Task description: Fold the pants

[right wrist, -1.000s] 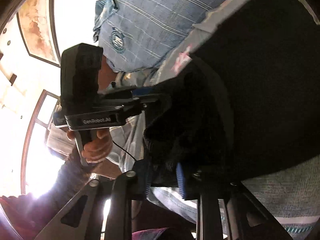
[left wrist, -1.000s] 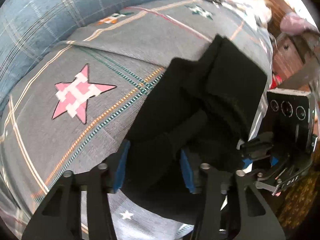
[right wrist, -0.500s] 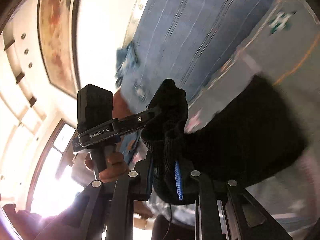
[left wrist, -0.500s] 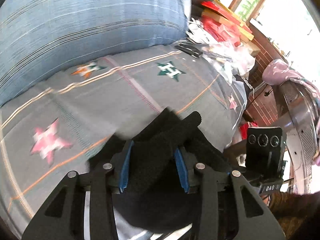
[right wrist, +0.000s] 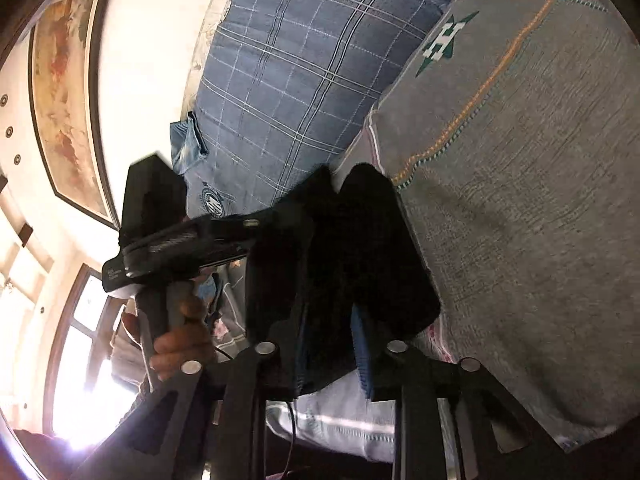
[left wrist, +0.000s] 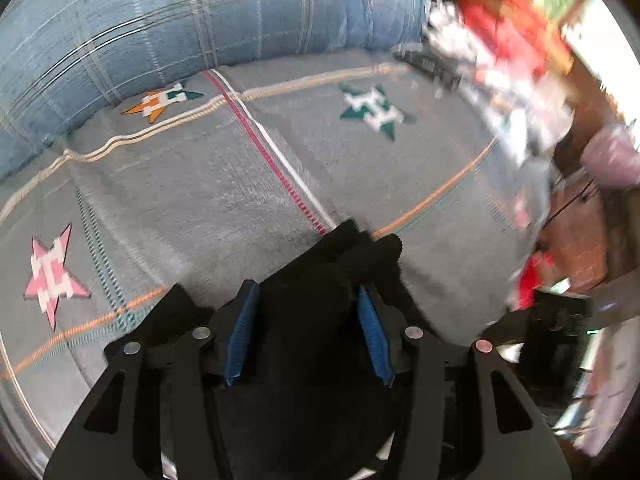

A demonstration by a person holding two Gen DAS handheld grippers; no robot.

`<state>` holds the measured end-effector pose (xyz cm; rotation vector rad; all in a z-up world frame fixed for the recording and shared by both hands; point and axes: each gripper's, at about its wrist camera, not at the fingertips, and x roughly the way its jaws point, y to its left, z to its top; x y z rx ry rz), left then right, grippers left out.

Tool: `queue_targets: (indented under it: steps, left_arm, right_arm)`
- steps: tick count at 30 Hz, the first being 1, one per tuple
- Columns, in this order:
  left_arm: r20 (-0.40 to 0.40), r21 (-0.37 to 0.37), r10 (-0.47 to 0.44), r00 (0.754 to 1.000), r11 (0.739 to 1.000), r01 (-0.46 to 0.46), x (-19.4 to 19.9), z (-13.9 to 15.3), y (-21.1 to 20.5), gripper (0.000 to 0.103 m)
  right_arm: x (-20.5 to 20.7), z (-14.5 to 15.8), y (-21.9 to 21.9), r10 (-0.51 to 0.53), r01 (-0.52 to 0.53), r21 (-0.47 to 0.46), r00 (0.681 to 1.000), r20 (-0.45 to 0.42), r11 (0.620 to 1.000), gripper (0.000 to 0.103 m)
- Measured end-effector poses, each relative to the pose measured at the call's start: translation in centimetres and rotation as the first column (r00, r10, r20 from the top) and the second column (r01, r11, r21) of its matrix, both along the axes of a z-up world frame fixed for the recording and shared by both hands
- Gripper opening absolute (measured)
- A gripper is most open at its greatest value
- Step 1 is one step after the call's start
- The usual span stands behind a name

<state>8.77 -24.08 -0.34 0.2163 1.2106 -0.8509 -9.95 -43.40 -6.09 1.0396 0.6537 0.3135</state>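
Note:
The black pants [left wrist: 320, 312] are bunched between the blue pads of my left gripper [left wrist: 306, 332], which is shut on them just above the grey star-patterned bedspread [left wrist: 240, 184]. In the right wrist view my right gripper [right wrist: 334, 344] is shut on another part of the same black pants [right wrist: 360, 256], held above the bedspread [right wrist: 520, 220]. The left gripper's body [right wrist: 168, 240] and the hand on it show at the left of that view. The rest of the pants is hidden below both grippers.
A blue plaid pillow [left wrist: 180, 28] lies along the far side of the bed and also shows in the right wrist view [right wrist: 304, 60]. Red and white clutter [left wrist: 500, 40] sits at the bed's far right. A framed painting [right wrist: 68, 92] hangs on the wall.
Both grippers have lifted and carried the black pants across the bedspread toward the pillow. The pants were spread out a second ago and now hang bunched between the pads.

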Motion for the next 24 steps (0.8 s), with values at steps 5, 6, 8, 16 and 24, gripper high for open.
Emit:
queue_targets:
  steps: [5, 6, 8, 16, 24]
  left_arm:
    - [-0.014, -0.137, 0.140, 0.990, 0.981, -0.140, 1.1, 2.9, 6.2, 0.073]
    - [-0.005, -0.137, 0.181, 0.983, 0.974, -0.180, 1.2, 2.8, 7.7, 0.075]
    - [-0.017, -0.129, 0.267, 0.964, 0.955, -0.267, 1.1, 1.6, 10.7, 0.075]
    - [-0.227, -0.113, 0.405, 0.886, 0.893, -0.437, -0.1, -4.7, 16.1, 0.075]
    - [-0.283, -0.141, 0.448, 0.848, 0.855, -0.499, -0.8, -4.7, 15.2, 0.055]
  right_arm:
    - [-1.1, 1.2, -1.8, -0.100, 0.100, -0.004, 0.994, 0.040, 0.995, 0.051]
    - [-0.6, 1.6, -1.9, -0.096, 0.097, -0.015, 0.994, 0.049, 0.995, 0.051]
    - [0.9, 2.2, -1.3, -0.067, 0.070, -0.045, 0.996, 0.061, 0.997, 0.051]
    - [6.7, 2.0, 4.9, 0.092, -0.098, -0.291, 0.995, -0.034, 0.952, 0.053]
    - [6.9, 2.6, 6.9, 0.165, -0.161, -0.418, 0.986, -0.027, 0.894, 0.007]
